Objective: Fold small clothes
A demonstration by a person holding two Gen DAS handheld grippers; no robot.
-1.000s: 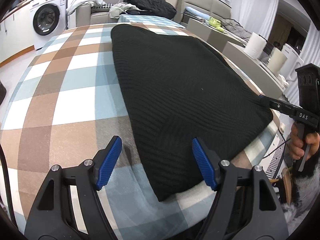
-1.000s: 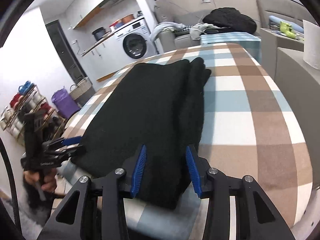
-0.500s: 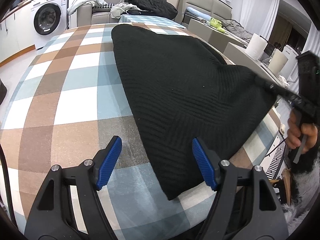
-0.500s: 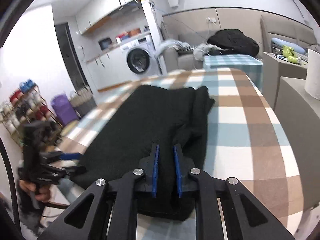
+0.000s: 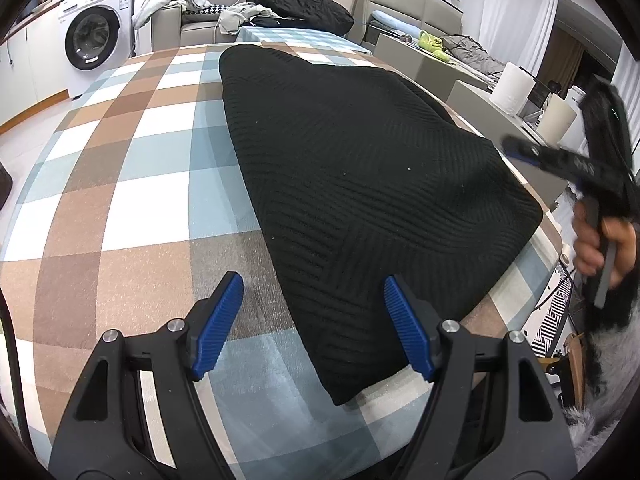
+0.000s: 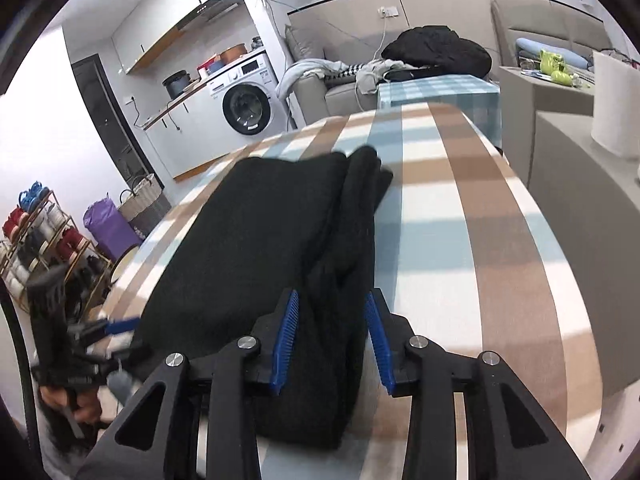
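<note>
Since the earlier frames the right tongs (image 6: 331,336) had squeezed nearly together over the garment's near right edge and then lifted back off it, their jaws having just been opening again; in the right wrist view the blue pads stood apart above the dark cloth, which lay between them without being pinched. In the left wrist view those same tongs showed blurred at the right, clear of the fabric they had been touching. The left tongs (image 5: 314,324) were in the same place as before, spread wide and empty above the near corner of the black knit garment (image 5: 360,184). That garment lay flat on the checked tabletop (image 5: 132,184), already folded into a long narrow shape running from the near edge toward the far end, with a doubled layer rolled along its right side (image 6: 356,216). By that look, the lengthwise fold appeared done and the right edge just tidied; what seemed left was at least one crosswise fold to bring it down to a compact bundle. Farther off stood a washing machine (image 5: 94,36) and a sofa heaped with other clothes (image 5: 300,0), perhaps still waiting.
</note>
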